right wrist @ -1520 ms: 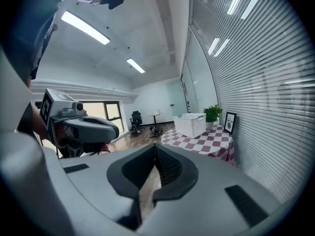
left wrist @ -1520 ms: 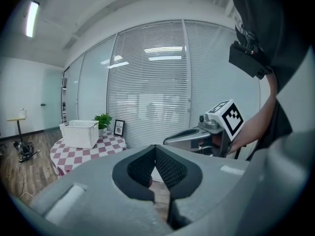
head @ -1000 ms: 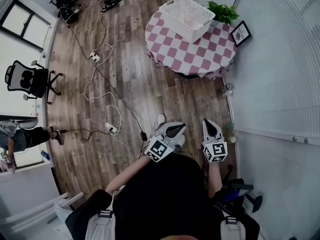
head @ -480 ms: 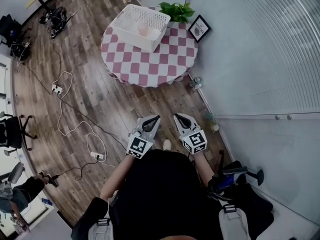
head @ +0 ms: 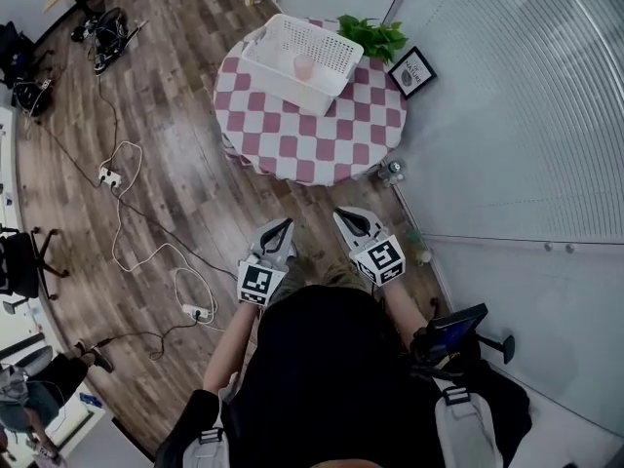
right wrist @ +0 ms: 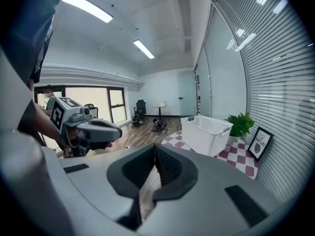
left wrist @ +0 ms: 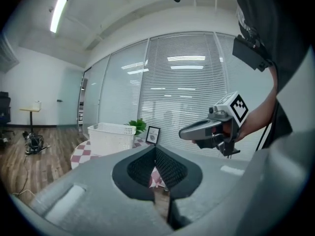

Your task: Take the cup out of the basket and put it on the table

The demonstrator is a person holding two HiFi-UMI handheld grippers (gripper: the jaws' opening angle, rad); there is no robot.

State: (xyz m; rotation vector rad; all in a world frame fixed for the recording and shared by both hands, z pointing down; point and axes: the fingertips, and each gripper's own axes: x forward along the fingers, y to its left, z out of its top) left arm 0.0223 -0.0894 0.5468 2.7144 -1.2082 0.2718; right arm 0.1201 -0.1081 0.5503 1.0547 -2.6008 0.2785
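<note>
White perforated plastic basket; checked tablecloth, soft fabric; matt wood-plank floor.

Floor: wood planks, cables trailing
Wall: glass panels with blinds
Furniture: round checked table, office chair
Light: ceiling strips

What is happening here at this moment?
A person holds a gripper in each hand. The left gripper and the right gripper are both shut and empty, some way short of the round checkered table. The pink cup sits inside the white basket on that table, far from both grippers.
</note>
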